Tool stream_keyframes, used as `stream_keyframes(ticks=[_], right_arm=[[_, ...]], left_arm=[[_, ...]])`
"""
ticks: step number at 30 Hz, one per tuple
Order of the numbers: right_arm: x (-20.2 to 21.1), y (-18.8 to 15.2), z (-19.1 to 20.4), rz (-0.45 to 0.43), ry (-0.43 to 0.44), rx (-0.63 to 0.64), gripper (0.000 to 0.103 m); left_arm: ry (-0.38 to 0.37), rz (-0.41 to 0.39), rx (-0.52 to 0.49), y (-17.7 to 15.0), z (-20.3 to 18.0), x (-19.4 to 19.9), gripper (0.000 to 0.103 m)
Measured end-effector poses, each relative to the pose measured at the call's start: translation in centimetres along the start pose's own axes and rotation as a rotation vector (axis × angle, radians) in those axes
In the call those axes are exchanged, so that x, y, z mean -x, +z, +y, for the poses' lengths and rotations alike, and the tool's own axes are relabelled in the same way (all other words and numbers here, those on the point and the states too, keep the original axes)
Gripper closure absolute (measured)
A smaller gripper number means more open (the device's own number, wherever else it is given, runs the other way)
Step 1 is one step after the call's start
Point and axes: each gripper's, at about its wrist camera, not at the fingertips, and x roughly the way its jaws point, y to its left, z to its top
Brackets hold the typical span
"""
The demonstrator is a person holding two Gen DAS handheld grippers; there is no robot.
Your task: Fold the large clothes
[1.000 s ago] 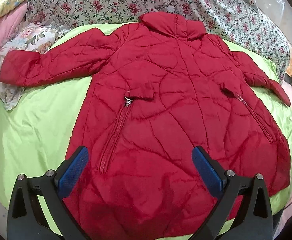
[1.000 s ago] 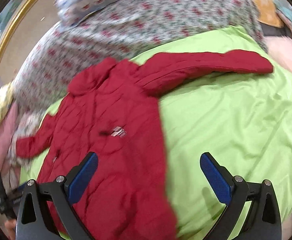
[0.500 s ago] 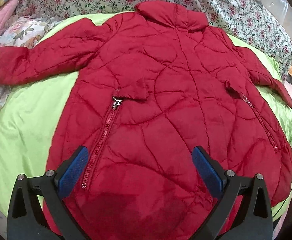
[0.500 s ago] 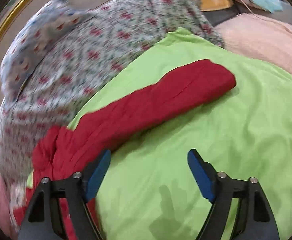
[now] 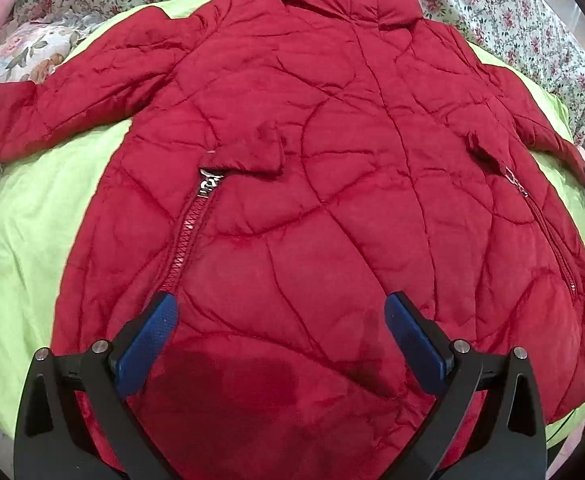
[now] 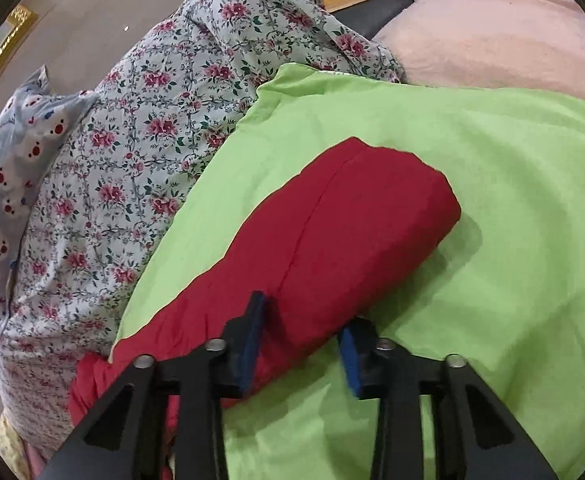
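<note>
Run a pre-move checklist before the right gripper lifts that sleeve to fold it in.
1. Right gripper straddles the sleeve: ok.
2. Pads clamped tight on the sleeve: cannot tell.
3. Left gripper open, holding nothing: ok.
4. Red coat spread flat on the green sheet, back up: ok.
5. Other sleeve laid out straight: ok.
6. Coat body free of objects where the sleeve would land: ok.

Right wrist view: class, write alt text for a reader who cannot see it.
The right gripper has its blue-padded fingers on either side of a red jacket sleeve, which lies across a lime-green sheet; whether it has clamped yet is unclear. A floral quilt is bunched behind the sheet, with a pink blanket beyond.
</note>
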Motion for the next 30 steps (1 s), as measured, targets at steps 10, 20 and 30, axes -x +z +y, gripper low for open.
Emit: stream_keyframes(ticks=[10, 20, 30], right_arm=[[2.4, -0.9, 7.5, -0.032, 0.049, 0.269, 0.093], [4.4, -7.5, 18.4, 0.038, 0.272, 0.486, 0.095], [3.5, -19.6, 28.2, 0.255, 0.474, 0.658, 0.095]], left_arm=[[-0.079, -0.035, 0.018, 0.3, -0.1, 0.6, 0.000], [-0.096, -0.099, 0.123, 0.1, 3.3, 1.2, 0.000], [-0.265, -0.116, 0.210, 0.6, 6.4, 1.4, 0.000]])
